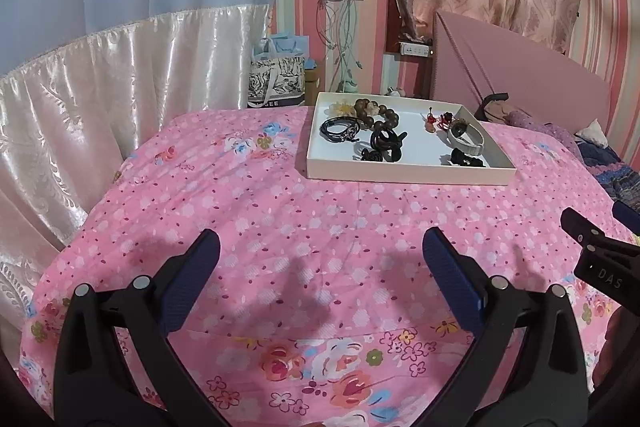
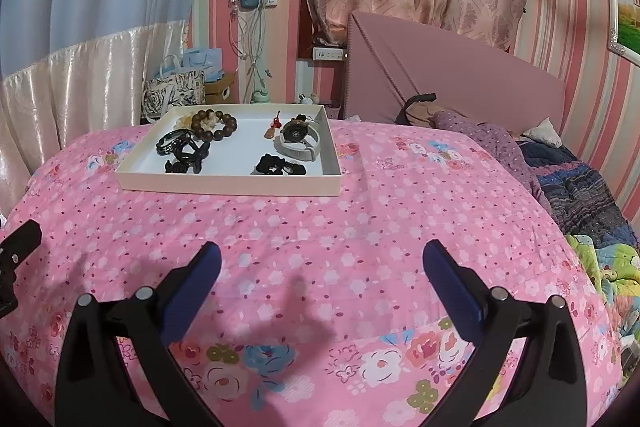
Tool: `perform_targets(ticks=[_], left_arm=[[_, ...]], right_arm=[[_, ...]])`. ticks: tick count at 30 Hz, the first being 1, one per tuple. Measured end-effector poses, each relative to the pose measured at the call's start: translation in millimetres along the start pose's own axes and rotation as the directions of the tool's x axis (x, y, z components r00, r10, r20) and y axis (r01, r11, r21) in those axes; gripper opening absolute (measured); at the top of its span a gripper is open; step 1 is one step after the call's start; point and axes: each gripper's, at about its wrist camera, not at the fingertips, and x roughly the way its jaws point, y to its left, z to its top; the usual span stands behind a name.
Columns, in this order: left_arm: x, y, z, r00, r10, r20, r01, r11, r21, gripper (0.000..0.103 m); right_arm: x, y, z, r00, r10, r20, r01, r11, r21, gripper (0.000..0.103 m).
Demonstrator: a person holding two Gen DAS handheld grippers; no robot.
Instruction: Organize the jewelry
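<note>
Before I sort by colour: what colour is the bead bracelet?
Dark brown bead bracelet, clearest in the right wrist view.

A shallow white tray [image 2: 224,183] holds bead bracelet [image 2: 214,125], watch [image 2: 298,139], dark hair ties [image 2: 280,165].

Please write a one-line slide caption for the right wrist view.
Open right claw hovers over pink floral bedspread; white tray of jewelry lies ahead.

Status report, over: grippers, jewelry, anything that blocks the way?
Left gripper open, right gripper open, both empty. Jewelry all in white tray, wooden bead bracelet included. Bare pink bedspread between grippers and tray.
</note>
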Motion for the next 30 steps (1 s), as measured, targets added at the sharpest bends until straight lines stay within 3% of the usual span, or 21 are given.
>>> perform_targets(ticks=[30], left_arm=[[-1.2, 2.8, -1.6, 0.999, 0.026, 0.019, -0.026, 1.0, -0.001, 0.1]], right_arm=[[1.6, -2.4, -0.2, 1.0, -0.006, -0.005, 0.006, 1.0, -0.002, 0.101]])
